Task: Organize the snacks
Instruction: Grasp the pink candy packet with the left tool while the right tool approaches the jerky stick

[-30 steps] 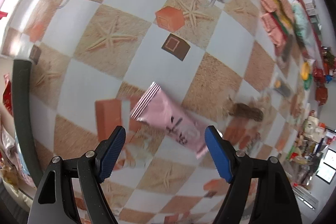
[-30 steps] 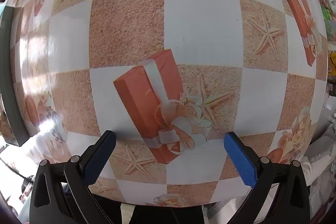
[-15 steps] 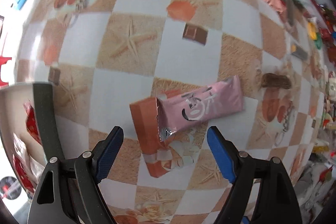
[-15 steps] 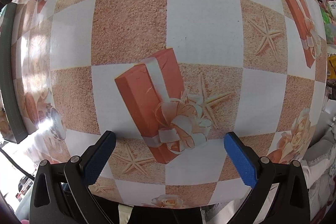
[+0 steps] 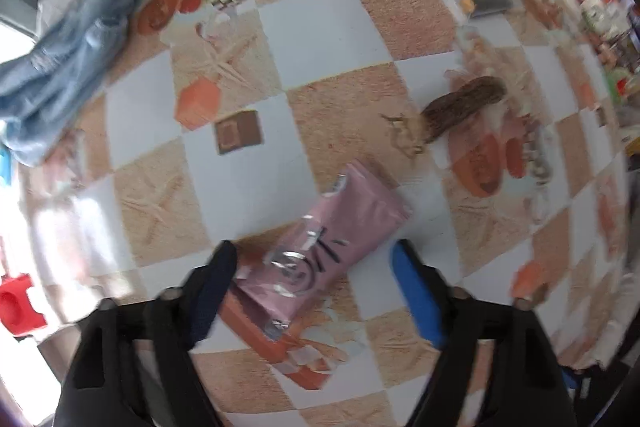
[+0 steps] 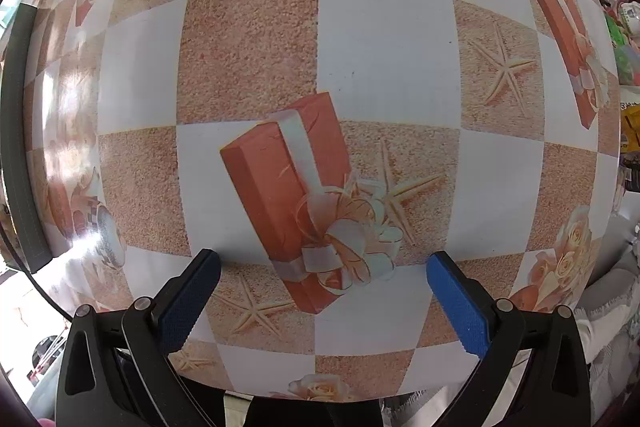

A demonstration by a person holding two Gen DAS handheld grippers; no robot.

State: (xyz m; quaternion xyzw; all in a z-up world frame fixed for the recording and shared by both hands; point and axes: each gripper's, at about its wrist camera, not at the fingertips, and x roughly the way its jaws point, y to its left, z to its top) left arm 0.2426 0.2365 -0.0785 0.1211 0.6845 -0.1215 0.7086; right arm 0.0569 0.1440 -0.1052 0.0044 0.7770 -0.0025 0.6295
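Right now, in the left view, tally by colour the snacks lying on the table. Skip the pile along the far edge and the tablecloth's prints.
Pink packet: 1
Brown snack: 1
Dark packet: 1
Total: 3

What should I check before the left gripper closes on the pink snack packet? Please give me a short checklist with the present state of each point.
1. Left gripper open: ok, fingers spread.
2. Pink snack packet between the fingers: ok, its near half lies in the gap.
3. Packet square to the fingers: not ok, it lies diagonally.
4. Fingers low enough to touch the tablecloth: cannot tell, the picture is blurred.
5. Brown snack out of the way: ok, well apart.
6. Right gripper free: ok, open over bare tablecloth.
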